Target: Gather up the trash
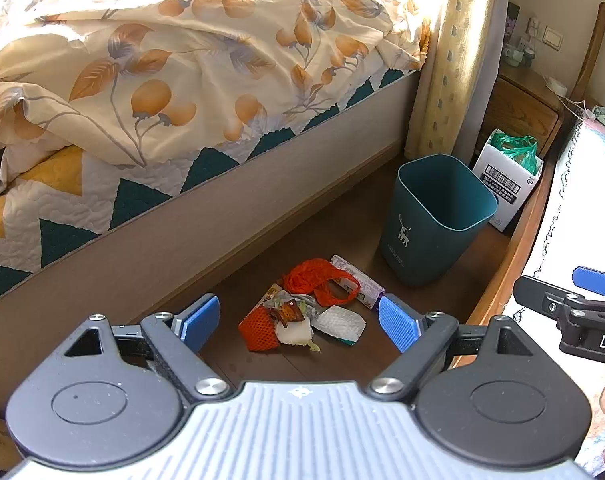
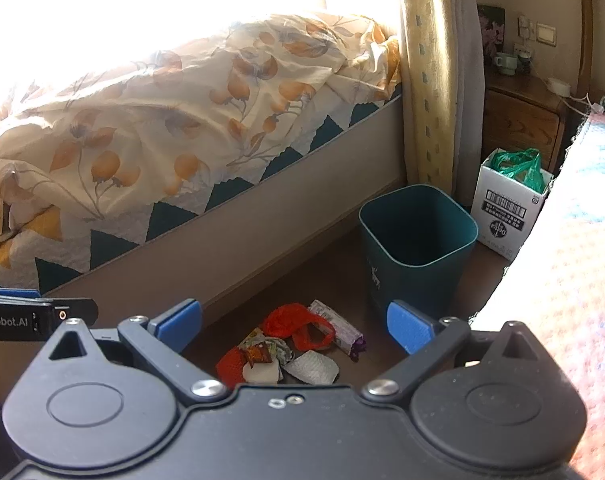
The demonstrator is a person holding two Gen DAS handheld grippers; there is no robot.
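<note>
On the dark wooden floor (image 1: 262, 248) between two beds, we see a small heap of litter lying ahead of and below both hand-held tools. We hold the left gripper (image 1: 300, 322), black-armed with blue ribbed pads, tilted steeply down with its jaws spread wide and nothing between them; the heap shows through the gap. Our right gripper (image 2: 294, 326), of the same make, is likewise released and empty, and it also frames the heap between its pads. The heap itself holds an orange mesh net bag (image 1: 320, 282), a crumpled printed snack wrapper (image 1: 288, 308), a white foam sheet (image 1: 342, 322) and a long purple-and-white packet (image 1: 358, 282). That packet's long axis runs slantwise, from the near right of the heap away toward the bin's side. Just beyond the heap, and to its right, stands an upright teal plastic wastebasket with a white deer printed on it (image 1: 434, 220), its mouth open and, as far as we can see, empty. Both tools look about equally near the litter; we judge the left one slightly better centred over it, while the right sits closer to the wastebasket's side. Any pick would mean reaching forward and down, then carrying onward and right to the wastebasket.
</note>
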